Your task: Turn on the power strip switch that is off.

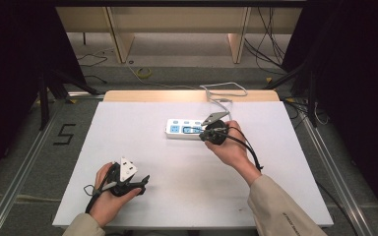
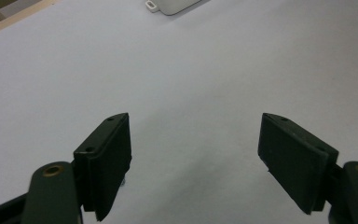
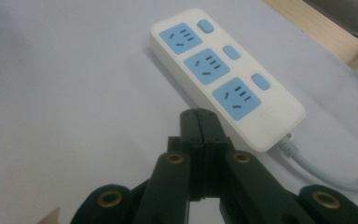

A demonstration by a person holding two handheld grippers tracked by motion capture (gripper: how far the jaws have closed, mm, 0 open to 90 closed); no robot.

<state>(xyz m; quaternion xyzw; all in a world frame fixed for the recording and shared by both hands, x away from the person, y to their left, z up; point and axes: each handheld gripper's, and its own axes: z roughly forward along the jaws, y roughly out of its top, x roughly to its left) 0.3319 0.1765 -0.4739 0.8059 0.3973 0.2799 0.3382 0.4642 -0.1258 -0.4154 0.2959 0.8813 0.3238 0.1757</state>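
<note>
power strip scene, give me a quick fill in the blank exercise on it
1. The white plastic power strip has ___ blue sockets, each with a blue button beside it.
2. The right gripper, just short of the strip, has its black jaws ___.
3. The left gripper, over the bare white table, has its jaws ___.
4. The strip's grey cable leaves the end nearer the ___ gripper.

Missing words: three; shut; open; right

White table (image 1: 128,147) — power strip (image 1: 184,129) atop
</note>
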